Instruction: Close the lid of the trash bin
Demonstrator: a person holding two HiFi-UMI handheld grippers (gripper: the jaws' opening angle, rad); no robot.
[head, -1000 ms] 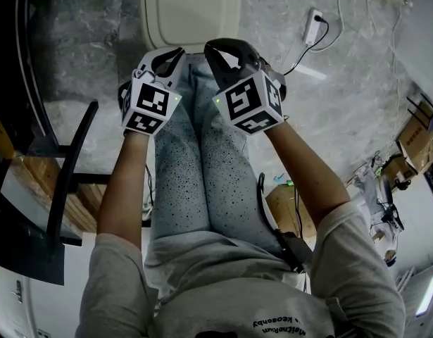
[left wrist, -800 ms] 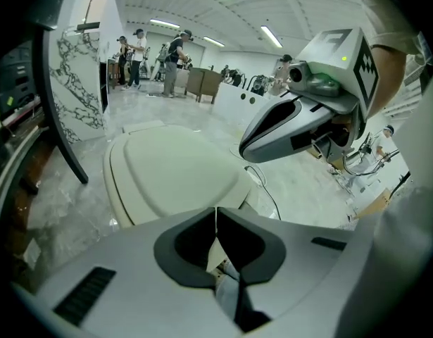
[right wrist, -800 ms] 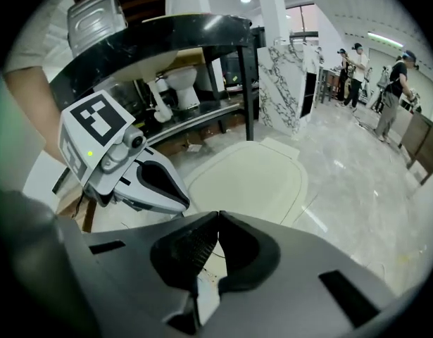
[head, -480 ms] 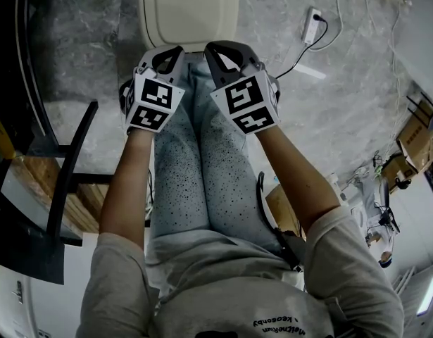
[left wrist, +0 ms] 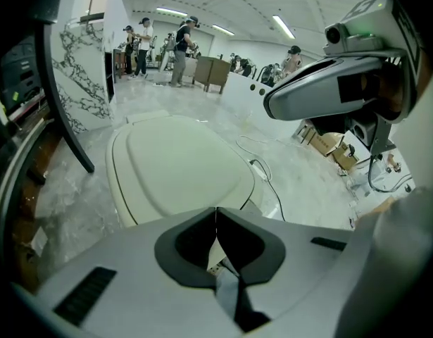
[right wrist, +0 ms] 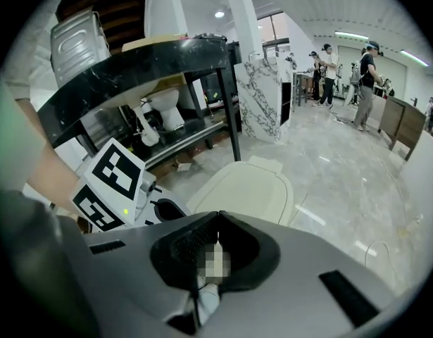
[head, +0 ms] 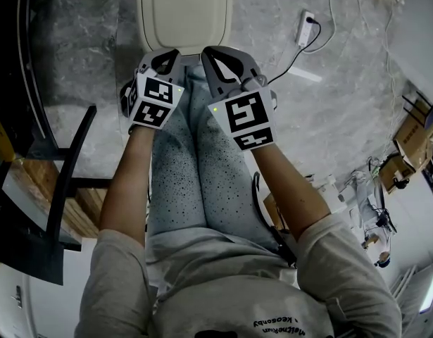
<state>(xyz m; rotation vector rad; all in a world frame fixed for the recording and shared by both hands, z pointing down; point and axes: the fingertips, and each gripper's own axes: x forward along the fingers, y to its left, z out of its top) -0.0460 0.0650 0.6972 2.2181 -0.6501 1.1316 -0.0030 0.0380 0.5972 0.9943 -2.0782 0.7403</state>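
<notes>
The trash bin [head: 184, 13] stands on the marble floor just beyond the person's feet, its cream lid [left wrist: 181, 164] lying flat down on it. My left gripper [head: 174, 51] hovers over the bin's near edge with its jaws shut and nothing between them [left wrist: 216, 211]. Beside it, my right gripper [head: 211, 51] is also shut and empty [right wrist: 218, 217], pointing down at the lid [right wrist: 248, 189]. Neither gripper touches the bin. The left gripper's marker cube [right wrist: 107, 185] shows in the right gripper view.
A black chair frame [head: 68, 167] and dark table edge stand at the left. A power strip [head: 304, 28] with a cable lies on the floor to the right of the bin. Cardboard boxes [head: 413, 139] sit at the far right. People stand far off in the room.
The right gripper has risen a little and rolled, its marker cube now turned more squarely to the head camera. The left gripper has kept its place. The lid lies as before.
</notes>
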